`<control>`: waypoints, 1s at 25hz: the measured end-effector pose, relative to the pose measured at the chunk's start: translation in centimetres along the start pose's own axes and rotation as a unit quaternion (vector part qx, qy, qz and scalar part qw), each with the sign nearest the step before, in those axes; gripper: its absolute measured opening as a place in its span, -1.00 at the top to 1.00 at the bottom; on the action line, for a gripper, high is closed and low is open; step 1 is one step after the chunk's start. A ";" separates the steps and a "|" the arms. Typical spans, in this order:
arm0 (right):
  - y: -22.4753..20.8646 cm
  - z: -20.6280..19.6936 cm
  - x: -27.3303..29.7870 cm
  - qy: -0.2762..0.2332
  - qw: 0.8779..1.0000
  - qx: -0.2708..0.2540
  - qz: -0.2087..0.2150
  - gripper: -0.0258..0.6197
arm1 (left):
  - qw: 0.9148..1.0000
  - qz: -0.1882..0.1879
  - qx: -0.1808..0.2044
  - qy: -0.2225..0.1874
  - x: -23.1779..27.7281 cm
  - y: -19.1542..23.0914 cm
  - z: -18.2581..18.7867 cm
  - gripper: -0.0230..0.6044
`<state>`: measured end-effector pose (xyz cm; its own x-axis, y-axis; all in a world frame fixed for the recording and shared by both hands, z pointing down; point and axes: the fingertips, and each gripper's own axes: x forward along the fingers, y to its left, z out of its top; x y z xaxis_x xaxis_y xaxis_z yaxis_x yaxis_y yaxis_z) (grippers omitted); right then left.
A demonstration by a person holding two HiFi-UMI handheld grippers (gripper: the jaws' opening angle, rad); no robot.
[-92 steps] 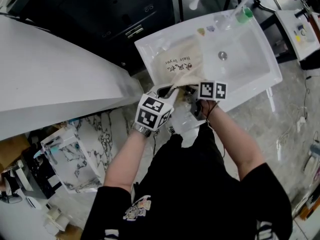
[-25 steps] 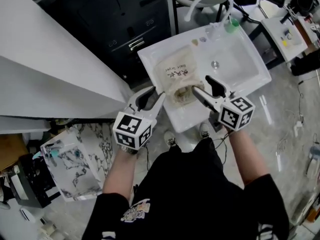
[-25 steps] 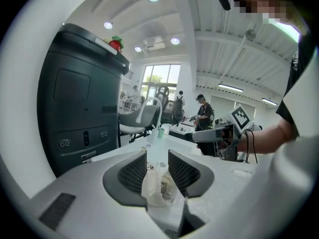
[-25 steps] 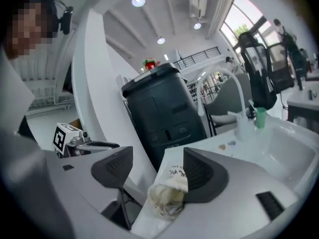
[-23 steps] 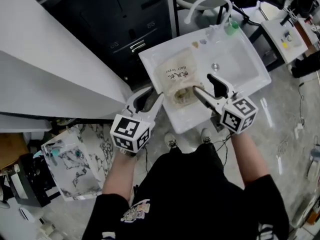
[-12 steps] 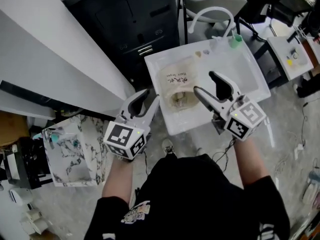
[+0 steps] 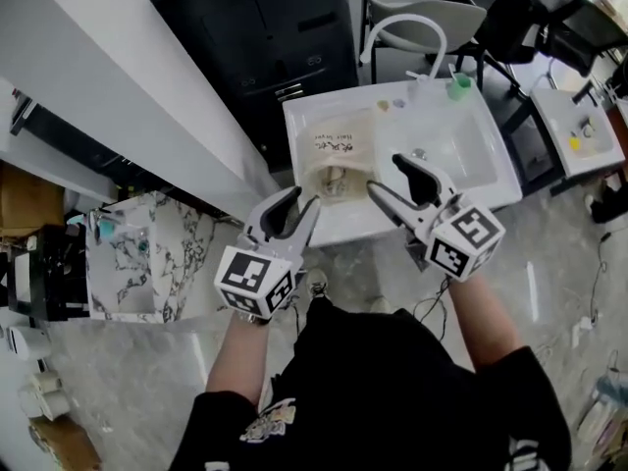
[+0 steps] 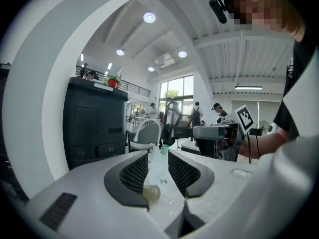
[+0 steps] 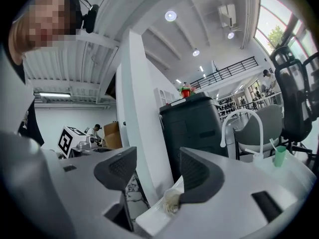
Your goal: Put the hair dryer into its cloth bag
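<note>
The beige cloth bag (image 7: 340, 145) with dark print lies in the left part of the white sink (image 7: 461, 160), its mouth toward me. Something darker shows in the mouth; I cannot make out the hair dryer. My left gripper (image 7: 297, 207) hangs open at the sink's near left corner, clear of the bag. My right gripper (image 7: 385, 175) is open above the sink's front rim, its jaws having just closed a little with nothing between them. The left gripper (image 8: 158, 169) and right gripper (image 9: 157, 171) each show empty jaws and the bag's edge (image 8: 151, 193) (image 9: 172, 198) below them.
A white curved faucet (image 7: 397, 29) and a green cup (image 7: 459, 86) stand at the sink's back. A black cabinet (image 7: 265, 27) is behind it, a long white counter (image 7: 118, 106) at the left, a marble-patterned box (image 7: 147, 263) on the floor.
Both grippers left the bag's mouth, where they worked earlier, and have drawn back toward me and risen. The bag stays lying in the sink. The right jaws stand slightly narrower.
</note>
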<state>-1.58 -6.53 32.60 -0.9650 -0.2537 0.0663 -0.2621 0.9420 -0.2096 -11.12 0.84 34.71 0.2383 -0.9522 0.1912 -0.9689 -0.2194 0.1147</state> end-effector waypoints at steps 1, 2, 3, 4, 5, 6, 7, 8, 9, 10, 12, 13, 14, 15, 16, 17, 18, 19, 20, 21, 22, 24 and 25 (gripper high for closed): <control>0.2 -0.2 -0.7 0.001 1.000 -0.002 0.006 0.11 | 1.000 0.006 0.000 -0.001 -0.1 -1.0 -0.2 0.55; 0.3 -0.3 -1.5 0.002 1.000 -0.003 0.012 0.14 | 1.000 0.011 -0.001 -0.002 -0.3 -2.0 -0.3 0.55; 0.4 -0.4 -2.2 0.003 1.000 -0.005 0.018 0.21 | 1.000 0.015 -0.003 -0.002 -0.4 -3.0 -0.5 0.55; 0.5 -0.5 -2.8 0.003 1.000 -0.006 0.023 0.25 | 1.000 0.020 -0.005 -0.003 -0.5 -3.9 -0.8 0.55; 0.6 -0.6 -3.5 0.004 1.000 -0.006 0.029 0.24 | 1.000 0.025 -0.007 -0.004 -0.6 -4.8 -1.1 0.55; 0.7 -0.8 -4.0 0.005 0.999 -0.007 0.035 0.27 | 0.999 0.031 -0.009 -0.004 -0.8 -5.6 -1.5 0.55; 0.8 -1.0 -4.6 0.006 0.999 -0.007 0.041 0.33 | 0.999 0.036 -0.012 -0.003 -0.9 -6.4 -1.9 0.55; 0.9 -1.3 -5.2 0.008 0.999 -0.007 0.046 0.34 | 0.999 0.041 -0.014 -0.002 -1.1 -7.2 -2.3 0.55; 1.0 -1.5 -5.7 0.009 0.999 -0.006 0.051 0.36 | 0.999 0.045 -0.015 -0.001 -1.3 -8.0 -2.6 0.55; 1.1 -1.7 -6.1 0.011 0.998 -0.004 0.055 0.43 | 0.999 0.050 -0.017 0.000 -1.5 -8.7 -2.9 0.55; 1.4 -2.1 -6.8 0.016 0.998 0.002 0.064 0.50 | 0.998 0.059 -0.022 0.004 -2.0 -9.7 -3.5 0.55; 1.5 -2.4 -7.0 0.019 0.998 0.005 0.067 0.59 | 0.998 0.062 -0.024 0.005 -2.3 -10.1 -3.7 0.55; 1.6 -2.6 -7.2 0.022 0.998 0.006 0.067 0.64 | 0.998 0.065 -0.026 0.006 -2.5 -10.5 -3.9 0.55; 1.6 -2.8 -7.4 0.023 0.998 0.006 0.064 0.72 | 0.997 0.067 -0.028 0.006 -2.7 -10.8 -4.0 0.56; 1.5 -3.0 -7.7 0.025 0.998 0.007 0.060 0.94 | 0.997 0.069 -0.029 0.007 -2.8 -11.0 -4.1 0.56; 1.4 -3.2 -7.9 0.026 0.998 0.007 0.057 0.93 | 0.997 0.070 -0.029 0.007 -3.0 -11.2 -4.2 0.57; 1.3 -3.3 -8.0 0.028 0.998 0.005 0.054 0.93 | 0.997 0.072 -0.030 0.006 -3.1 -11.3 -4.3 0.60; 1.2 -3.3 -8.1 0.028 0.998 0.004 0.053 0.93 | 0.997 0.075 -0.030 0.004 -3.2 -11.3 -4.3 0.67; 1.2 -3.3 -8.1 0.028 0.998 0.003 0.051 0.93 | 0.996 0.079 -0.031 0.001 -3.3 -11.2 -4.2 0.79; 1.1 -3.2 -8.0 0.028 0.998 0.003 0.051 0.93 | 0.996 0.084 -0.031 -0.003 -3.4 -11.1 -4.1 0.88; 1.1 -3.2 -8.0 0.027 0.998 0.003 0.051 0.93 | 0.996 0.087 -0.032 -0.005 -3.4 -11.0 -4.1 0.90; 1.2 -3.2 -7.9 0.028 0.998 0.003 0.053 0.93 | 0.996 0.086 -0.030 -0.005 -3.4 -11.0 -4.0 0.91; 1.3 -3.3 -7.9 0.029 0.998 0.005 0.055 0.93 | 0.996 0.085 -0.029 -0.004 -3.3 -11.1 -4.0 0.91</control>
<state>5.72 -2.61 34.99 -0.9858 -0.1364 0.0983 -0.1557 0.9613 -0.2274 -0.93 7.29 36.70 0.0704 -0.9761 0.2058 -0.9897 -0.0426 0.1366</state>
